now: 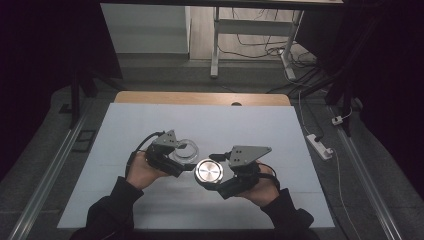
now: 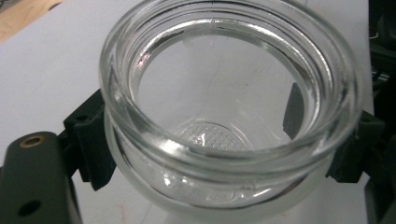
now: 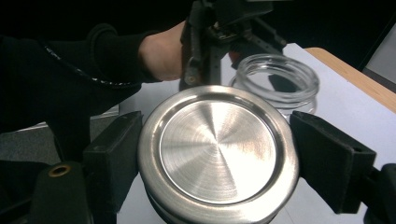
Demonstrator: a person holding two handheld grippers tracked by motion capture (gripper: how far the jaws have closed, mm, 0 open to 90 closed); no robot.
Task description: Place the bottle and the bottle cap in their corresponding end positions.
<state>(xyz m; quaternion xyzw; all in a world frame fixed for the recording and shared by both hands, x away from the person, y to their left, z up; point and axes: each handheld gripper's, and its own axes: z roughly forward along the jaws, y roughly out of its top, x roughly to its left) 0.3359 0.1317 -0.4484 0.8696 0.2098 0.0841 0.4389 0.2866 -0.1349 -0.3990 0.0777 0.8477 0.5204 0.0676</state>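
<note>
High view: the person's two hands are coming in from the bottom edge, each one holding a claw over the white counter [image 1: 150,200]. The right claw [image 1: 216,176] is squeezing a round shiny metal lid [image 1: 209,171] by its sides, with the flat top facing up. The left claw [image 1: 184,156] is squeezing an open glass jar [image 1: 186,150] just below its thick rim. The two things are sitting close together near the middle of the counter, the lid just beside the jar but not on it.

So I think the lid is already off (or not yet on), and each piece is being held on its own. Putting them together, or setting them down, is what is left.

In the left gripper view the jar [image 2: 219,116] is looking empty, and its bottom is cut off by the edge. In the right gripper view the lid [image 3: 217,156] is hiding whatever is under it, so I cannot tell if it is being held up off the counter. Farther back, the room behind the counter is very dark, with only some cables on the floor [image 1: 260,50] showing.
</note>
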